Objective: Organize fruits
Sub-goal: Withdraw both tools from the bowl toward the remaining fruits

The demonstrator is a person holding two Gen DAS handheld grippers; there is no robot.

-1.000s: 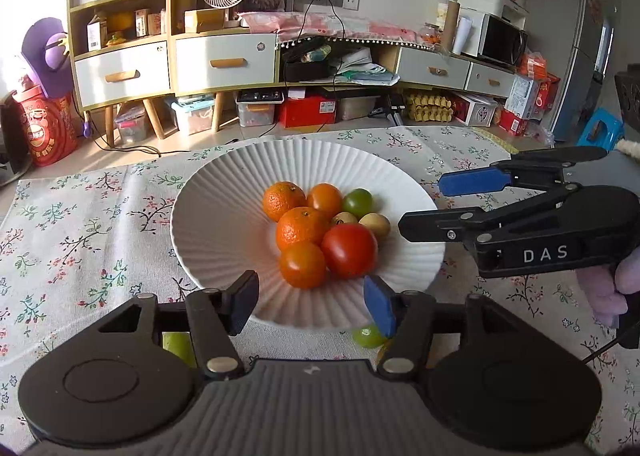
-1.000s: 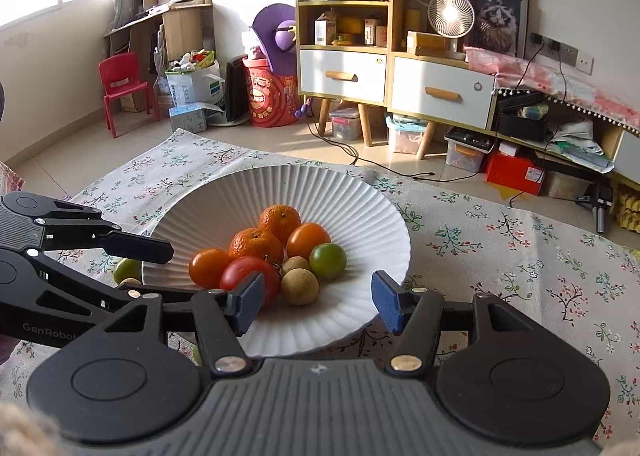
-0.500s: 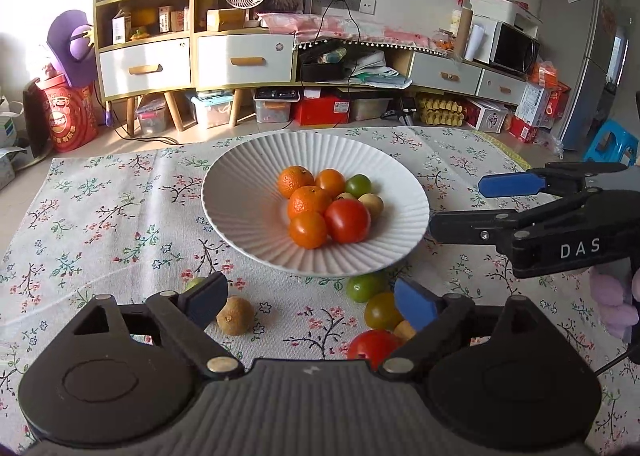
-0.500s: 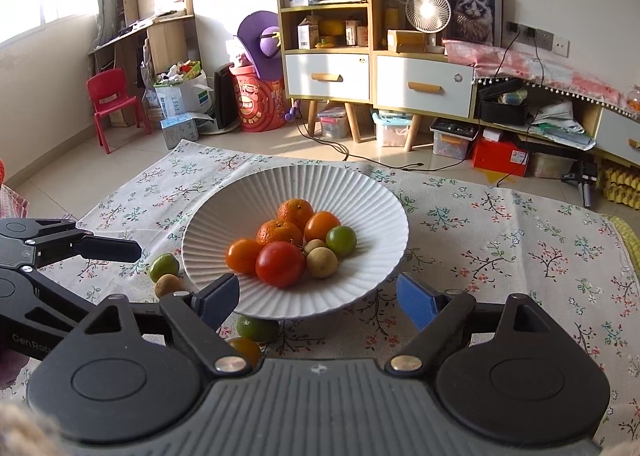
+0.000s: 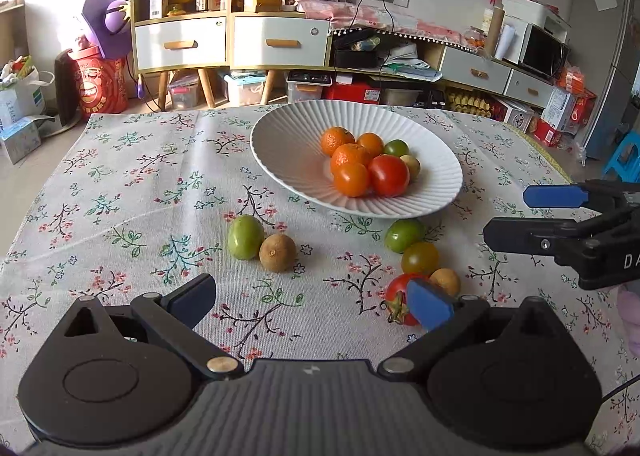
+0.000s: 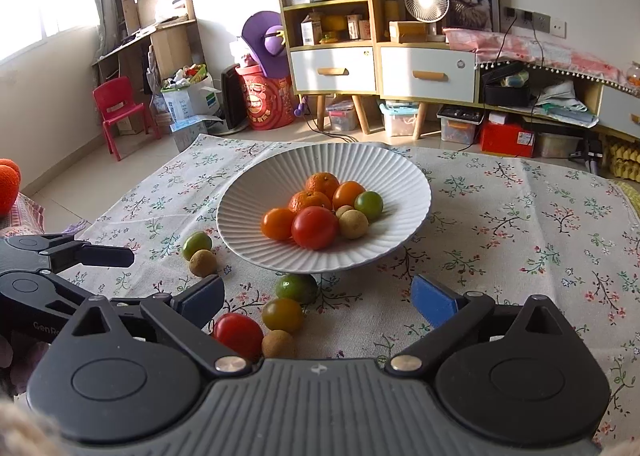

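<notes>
Already we have seven fruits in the white bowl (image 5: 280, 144); six wait on the table (image 5: 120, 184) (near side), both grippers' jaws just opened wide, empty.

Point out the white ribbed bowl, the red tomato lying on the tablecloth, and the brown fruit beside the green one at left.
white ribbed bowl (image 5: 288, 144): left wrist view, bare inner wall.
red tomato (image 6: 238, 332): right wrist view, top of its skin.
brown fruit (image 5: 277, 253): left wrist view, its middle.
</notes>
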